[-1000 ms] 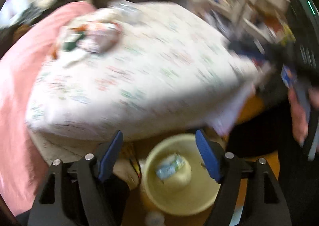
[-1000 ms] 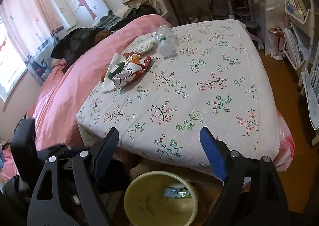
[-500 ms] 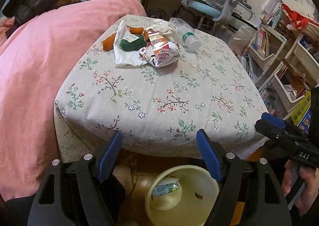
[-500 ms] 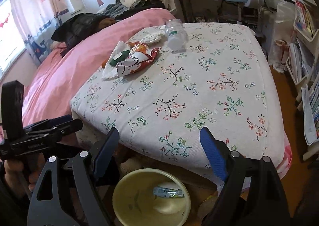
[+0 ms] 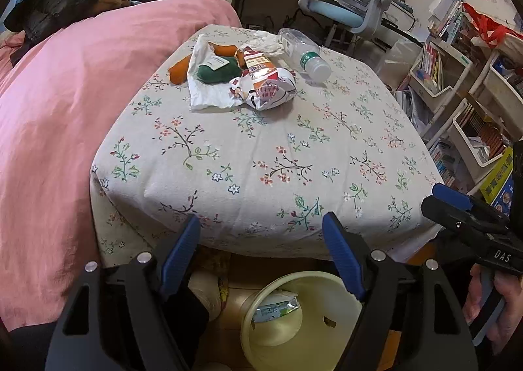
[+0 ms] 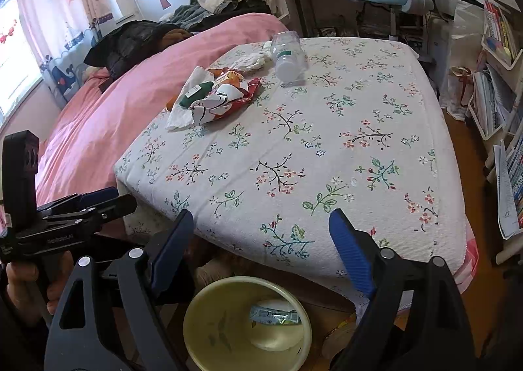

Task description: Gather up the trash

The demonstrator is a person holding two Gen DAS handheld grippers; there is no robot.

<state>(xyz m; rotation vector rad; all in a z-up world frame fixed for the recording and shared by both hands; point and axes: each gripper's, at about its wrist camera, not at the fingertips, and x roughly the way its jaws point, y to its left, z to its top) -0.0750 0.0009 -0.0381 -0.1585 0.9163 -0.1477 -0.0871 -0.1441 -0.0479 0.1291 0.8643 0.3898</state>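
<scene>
Both of mine are just hanging at the foot of the bed right now. The left hand-held gripper [image 5: 261, 255] has its jaws spread wide with nothing in them, same story for the right hand-held gripper [image 6: 260, 251], wide and empty.

The trash sits in a little pile well away, at the far side of the floral sheet [image 5: 268, 155]: a crumpled snack bag [image 5: 264, 83], a white plastic bag [image 5: 209, 89] with something dark green [image 5: 217, 70] and something orange [image 5: 179, 71] poking out (can't tell what they are), a wad of tissue [image 6: 250, 60], and a clear plastic bottle [image 5: 304, 55] lying on its side.

Below the bed edge there's the pale yellow bin [image 6: 245, 325] on the floor with one small wrapper [image 6: 276, 315] inside. Its near rim is cut off by the frame and partly hidden behind my gripper arms. Print on the wrapper is too small to read.
</scene>
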